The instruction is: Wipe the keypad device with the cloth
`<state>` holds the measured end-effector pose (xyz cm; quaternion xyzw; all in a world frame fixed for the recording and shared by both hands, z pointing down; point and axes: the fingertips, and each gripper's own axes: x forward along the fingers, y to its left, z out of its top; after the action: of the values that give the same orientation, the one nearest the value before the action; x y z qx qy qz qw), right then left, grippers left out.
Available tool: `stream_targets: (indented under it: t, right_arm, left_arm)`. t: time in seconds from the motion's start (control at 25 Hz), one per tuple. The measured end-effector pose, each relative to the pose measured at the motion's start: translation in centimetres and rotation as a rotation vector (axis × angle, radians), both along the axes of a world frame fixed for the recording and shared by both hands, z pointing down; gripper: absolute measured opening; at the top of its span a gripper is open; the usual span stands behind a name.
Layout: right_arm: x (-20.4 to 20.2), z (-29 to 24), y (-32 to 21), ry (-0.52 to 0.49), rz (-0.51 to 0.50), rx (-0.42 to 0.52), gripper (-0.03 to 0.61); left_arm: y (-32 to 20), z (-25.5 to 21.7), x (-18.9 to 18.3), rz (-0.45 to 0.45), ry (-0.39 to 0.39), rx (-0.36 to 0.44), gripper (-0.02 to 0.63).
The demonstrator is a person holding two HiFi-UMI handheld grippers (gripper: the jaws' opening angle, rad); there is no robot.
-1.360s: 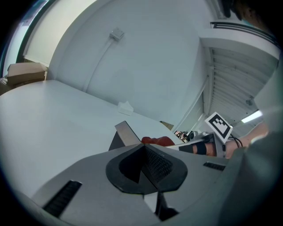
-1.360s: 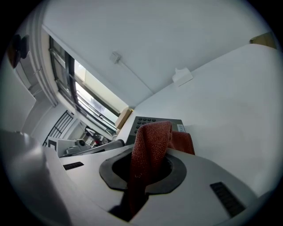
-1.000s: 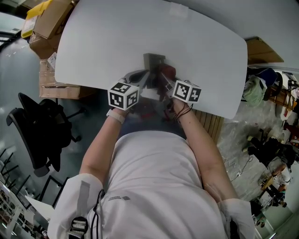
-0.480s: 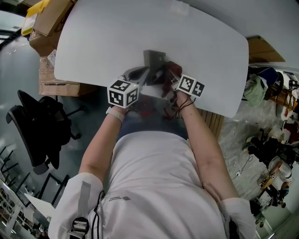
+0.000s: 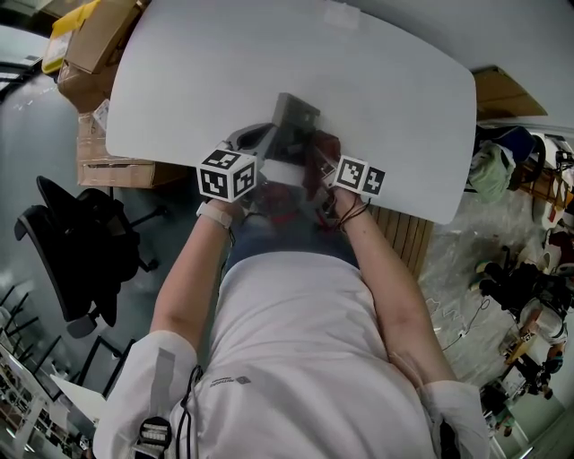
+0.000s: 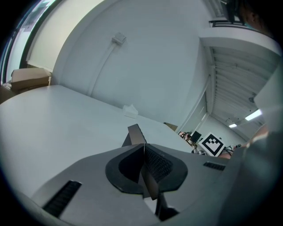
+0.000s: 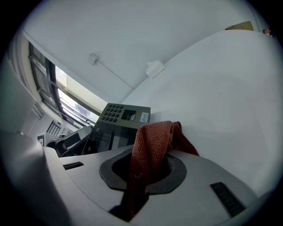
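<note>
A grey keypad device (image 5: 294, 118) stands tilted on the white table (image 5: 179, 81), close to its near edge. In the right gripper view its keys and small screen (image 7: 122, 115) face me. My left gripper (image 5: 267, 143) is shut on the device's left edge, which shows as a thin dark plate (image 6: 134, 133) past the left gripper's (image 6: 144, 152) tips. A red cloth (image 7: 154, 141) is bunched between the jaws of my right gripper (image 7: 149, 156), which is shut on it. The cloth (image 5: 323, 148) hangs just right of the device, and the right gripper (image 5: 327, 163) is behind it.
A small white object (image 5: 345, 18) lies at the table's far side. Cardboard boxes (image 5: 99, 40) are stacked at the left, and a black office chair (image 5: 76, 246) stands on the floor below them. Clutter (image 5: 502, 170) fills the floor at the right.
The device has turned slightly in the left gripper's hold, and the left marker cube has shifted a little left. The right gripper with the cloth moved toward the device and back down.
</note>
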<state>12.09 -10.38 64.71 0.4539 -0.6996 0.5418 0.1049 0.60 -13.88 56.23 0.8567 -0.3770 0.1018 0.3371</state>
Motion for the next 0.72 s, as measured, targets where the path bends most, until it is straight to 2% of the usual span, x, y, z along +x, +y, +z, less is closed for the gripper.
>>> stream_targets:
  t: [0.16, 0.36, 0.4, 0.44, 0.48, 0.56, 0.64, 0.72]
  right_arm:
    - [-0.1, -1.9, -0.3, 0.005, 0.005, 0.046, 0.054]
    - [-1.4, -7.8, -3.8, -0.037, 0.006, 0.201, 0.054]
    - [-1.9, -8.9, -4.5, -0.044, -0.004, 0.226, 0.054]
    - [-2.4, -9.8, -5.2, -0.051, -0.015, 0.248, 0.054]
    - [-2.9, -10.6, -5.7, -0.054, -0.028, 0.266, 0.054]
    - [-4.0, -11.4, -6.3, -0.043, -0.072, 0.286, 0.054]
    - [-5.2, -11.7, -6.5, -0.018, -0.128, 0.297, 0.054]
    - [-6.2, -12.0, -6.8, -0.006, -0.169, 0.308, 0.054]
  left_arm:
    - [0.1, 0.4, -0.6, 0.045, -0.079, -0.003, 0.012]
    - [0.4, -2.0, -0.4, 0.077, -0.02, 0.026, 0.018]
    - [0.7, -2.1, 0.1, 0.105, -0.023, 0.022, 0.063]
    - [1.1, -2.0, 0.6, 0.14, -0.038, 0.017, 0.134]
    - [1.6, -1.7, 1.1, 0.174, -0.062, 0.016, 0.155]
    - [2.2, -0.8, 1.7, 0.213, -0.125, 0.025, 0.155]
    - [2.3, -0.1, 1.5, 0.205, -0.173, 0.038, 0.153]
    - [2.1, 0.1, 1.2, 0.182, -0.183, 0.043, 0.142]
